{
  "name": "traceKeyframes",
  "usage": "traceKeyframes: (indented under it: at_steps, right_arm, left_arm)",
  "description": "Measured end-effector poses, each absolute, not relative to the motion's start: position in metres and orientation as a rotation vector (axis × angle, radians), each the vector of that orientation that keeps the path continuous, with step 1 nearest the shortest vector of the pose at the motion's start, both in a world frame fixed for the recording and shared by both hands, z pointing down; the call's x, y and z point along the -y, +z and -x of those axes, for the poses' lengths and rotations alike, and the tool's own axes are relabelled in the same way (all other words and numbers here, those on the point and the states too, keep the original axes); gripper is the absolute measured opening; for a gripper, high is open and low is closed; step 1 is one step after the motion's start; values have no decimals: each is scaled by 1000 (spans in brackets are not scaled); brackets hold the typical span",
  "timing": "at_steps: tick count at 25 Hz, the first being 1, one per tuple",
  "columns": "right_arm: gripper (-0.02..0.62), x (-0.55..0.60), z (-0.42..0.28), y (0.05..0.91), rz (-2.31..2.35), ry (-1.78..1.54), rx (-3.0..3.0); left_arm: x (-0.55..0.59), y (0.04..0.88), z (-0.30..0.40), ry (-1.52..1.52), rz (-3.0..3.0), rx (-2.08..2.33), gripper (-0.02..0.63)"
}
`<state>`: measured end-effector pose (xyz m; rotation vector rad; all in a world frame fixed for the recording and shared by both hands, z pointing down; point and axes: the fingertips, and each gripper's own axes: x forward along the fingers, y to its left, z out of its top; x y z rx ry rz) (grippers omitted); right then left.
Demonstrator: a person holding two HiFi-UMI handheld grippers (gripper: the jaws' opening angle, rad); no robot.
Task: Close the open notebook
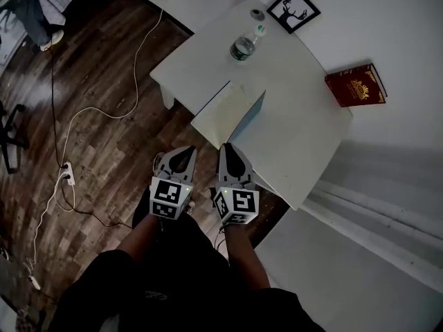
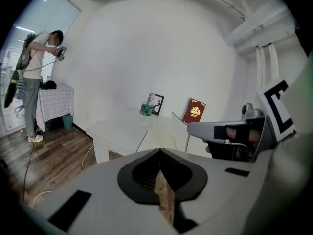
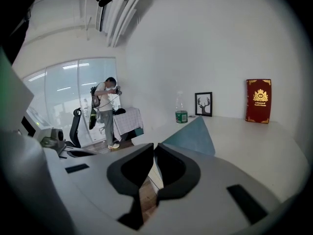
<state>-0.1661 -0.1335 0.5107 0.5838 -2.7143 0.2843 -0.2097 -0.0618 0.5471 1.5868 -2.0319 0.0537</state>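
The open notebook (image 1: 232,108) is lying on the white table (image 1: 297,140), close to the table's near left edge, with its pale pages facing up and its teal cover (image 3: 193,137) standing raised at an angle on the right side. Both grippers are hovering just short of that edge, side by side over the person's legs and apart from the notebook. The left gripper (image 1: 183,152) is keeping its jaws pressed together on nothing. The right gripper (image 1: 227,148) is showing only a thin slit between its tips, also with nothing in it, and is pointing towards the raised cover. Farther back on the table a water bottle (image 1: 243,45) is standing upright, with a framed deer picture (image 1: 293,9) leaning at the wall behind it. A red book (image 1: 355,85) is propped against the wall to the right. A white cable (image 1: 104,109) is trailing across the wooden floor (image 1: 104,158) to a power strip (image 1: 66,178).
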Motion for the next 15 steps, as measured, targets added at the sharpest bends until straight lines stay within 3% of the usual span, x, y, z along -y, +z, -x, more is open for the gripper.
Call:
traceKeyframes:
  at_steps: [15]
  right_arm:
    - [43,123,219,544,-362,205,2649]
  left_arm:
    - [28,564,253,19,-1399,2118,3]
